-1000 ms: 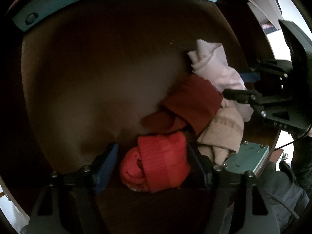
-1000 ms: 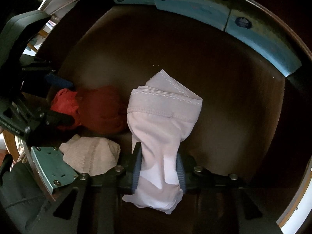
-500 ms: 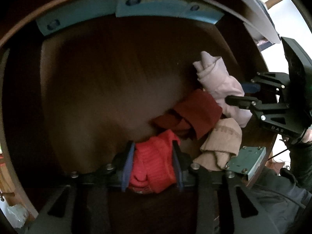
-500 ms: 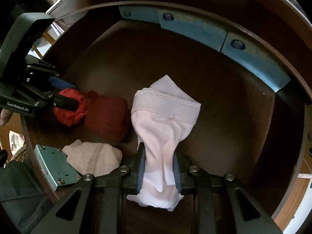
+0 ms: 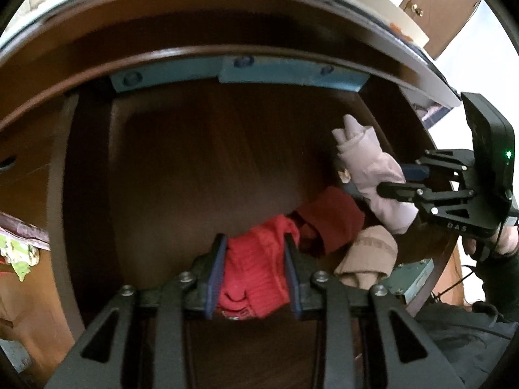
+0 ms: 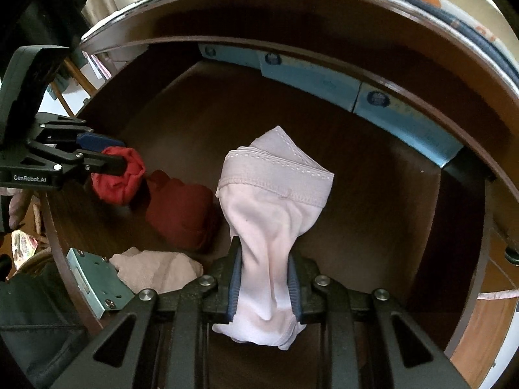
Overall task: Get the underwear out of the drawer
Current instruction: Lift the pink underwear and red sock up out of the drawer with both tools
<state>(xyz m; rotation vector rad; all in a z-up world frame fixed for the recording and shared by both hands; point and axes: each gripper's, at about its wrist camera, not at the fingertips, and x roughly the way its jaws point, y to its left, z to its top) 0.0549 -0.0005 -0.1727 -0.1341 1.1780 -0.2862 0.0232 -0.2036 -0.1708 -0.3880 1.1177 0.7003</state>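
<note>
My left gripper [image 5: 254, 249] is shut on a bright red underwear [image 5: 256, 275] and holds it above the floor of the dark wooden drawer [image 5: 201, 168]. It also shows in the right wrist view [image 6: 116, 180], held by the left gripper [image 6: 107, 157]. My right gripper [image 6: 264, 259] is shut on a pale pink underwear [image 6: 272, 201] and holds it up. That pink piece shows in the left wrist view [image 5: 366, 162] in the right gripper [image 5: 399, 181]. A dark red piece [image 6: 181, 214] and a beige piece [image 6: 155, 269] lie in the drawer.
Light blue strips [image 6: 311, 81] line the drawer's back wall. A metal lock plate [image 6: 97, 282] sits on the drawer's front edge. A wooden cabinet top [image 5: 227, 16] overhangs the drawer. Colourful cloth [image 5: 19, 249] lies outside at the left.
My left gripper closed on the bright red underwear and lifted it back. My right gripper rose and drew back with the pink underwear. More of the cabinet front shows now.
</note>
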